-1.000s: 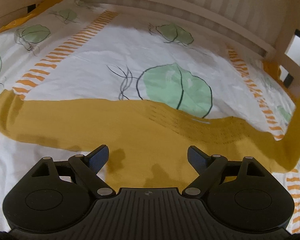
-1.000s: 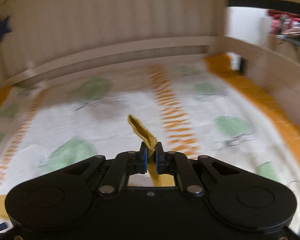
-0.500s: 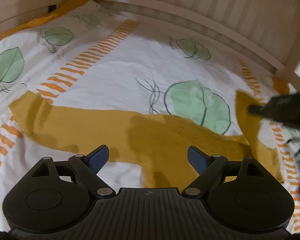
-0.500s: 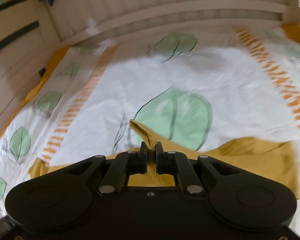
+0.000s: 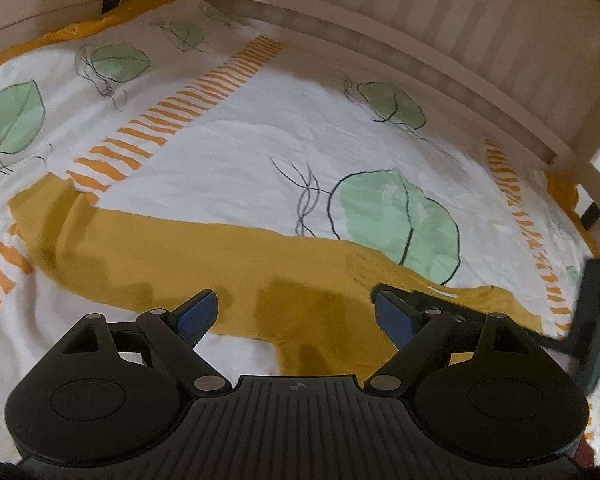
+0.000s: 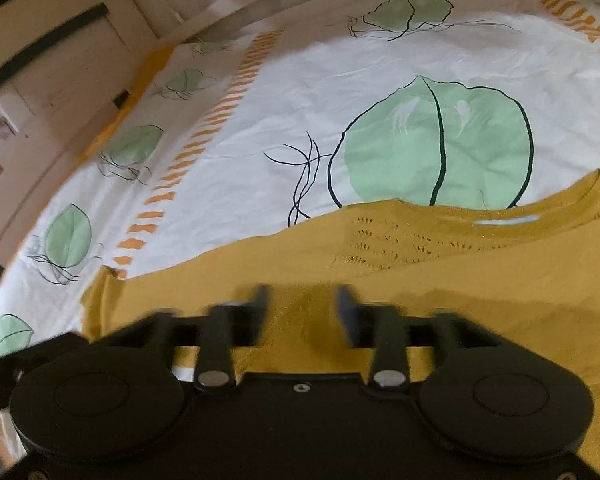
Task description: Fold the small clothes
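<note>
A mustard-yellow knit sweater (image 5: pixel 160 256) lies spread flat across the bed sheet; its patterned neckline (image 6: pixel 380 240) shows in the right wrist view. My left gripper (image 5: pixel 296 304) hovers over the sweater's middle, open, with nothing between its blue pads. My right gripper (image 6: pixel 302 300) is low over the sweater (image 6: pixel 480 280) and blurred. Its jaws are opening; a raised fold of yellow fabric sits between them and the pads do not press on it. Part of the right gripper's dark body (image 5: pixel 594 308) shows at the right edge of the left wrist view.
The sheet (image 5: pixel 300 152) is white with green leaves and orange striped bands. A pale slatted wooden rail (image 5: pixel 440 44) curves round the far side, and another wooden side (image 6: pixel 60 64) runs along the left. An orange mattress edge (image 5: pixel 76 32) shows at the back left.
The right gripper swung down and across to the sweater with a strip of yellow fabric pinched in it, then its jaws parted off the fabric. The left gripper shifted slightly and stays open.
</note>
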{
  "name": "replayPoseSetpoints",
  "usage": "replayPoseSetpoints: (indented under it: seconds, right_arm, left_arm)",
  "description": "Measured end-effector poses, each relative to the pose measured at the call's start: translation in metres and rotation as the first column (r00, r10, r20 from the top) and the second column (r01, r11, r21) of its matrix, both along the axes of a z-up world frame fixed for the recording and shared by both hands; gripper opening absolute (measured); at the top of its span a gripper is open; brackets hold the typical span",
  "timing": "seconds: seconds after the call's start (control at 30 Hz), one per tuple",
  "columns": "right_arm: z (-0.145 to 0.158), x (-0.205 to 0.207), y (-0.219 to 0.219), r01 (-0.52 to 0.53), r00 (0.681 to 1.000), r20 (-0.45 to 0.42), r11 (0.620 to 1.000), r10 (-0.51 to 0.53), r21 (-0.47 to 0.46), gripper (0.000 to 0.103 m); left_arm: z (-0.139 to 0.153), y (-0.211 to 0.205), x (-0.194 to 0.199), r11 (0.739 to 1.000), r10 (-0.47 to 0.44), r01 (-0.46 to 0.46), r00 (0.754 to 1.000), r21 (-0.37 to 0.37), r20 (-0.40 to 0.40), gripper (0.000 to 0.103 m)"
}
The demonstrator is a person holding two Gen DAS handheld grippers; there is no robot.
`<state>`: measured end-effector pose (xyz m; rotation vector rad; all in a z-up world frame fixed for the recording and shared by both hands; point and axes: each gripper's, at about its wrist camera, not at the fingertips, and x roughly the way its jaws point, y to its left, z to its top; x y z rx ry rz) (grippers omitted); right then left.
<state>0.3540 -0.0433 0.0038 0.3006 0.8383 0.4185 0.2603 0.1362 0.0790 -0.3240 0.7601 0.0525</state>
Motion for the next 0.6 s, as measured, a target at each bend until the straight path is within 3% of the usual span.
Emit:
replayPoseSetpoints:
  seconds: [0.03, 0.2, 0.27, 0.6]
  right_arm:
    - [0.000, -0.003, -0.005, 0.004, 1.000, 0.015, 1.000, -0.004, -0.006, 0.068]
    - [0.004, -0.019, -0.044, 0.042, 0.997, 0.062, 0.997, -0.038, -0.066, 0.069]
    - [0.002, -0.027, -0.065, 0.072, 0.996, 0.057, 0.994, -0.068, -0.085, 0.071]
    - [-0.017, -0.080, -0.150, 0.163, 0.986, 0.013, 0.969, -0.164, -0.187, 0.076]
  left_arm:
    - [-0.003, 0.000, 0.002, 1.000, -0.004, 0.004, 1.000, -0.018, 0.000, 0.086]
    - [-0.023, 0.005, 0.011, 0.982, -0.017, 0.012, 1.000, -0.191, -0.023, 0.086]
    - [-0.032, 0.003, 0.015, 0.976, -0.019, 0.009, 0.999, -0.218, -0.043, 0.086]
    - [-0.066, -0.042, 0.033, 0.992, -0.119, 0.115, 0.990, -0.044, -0.078, 0.078]
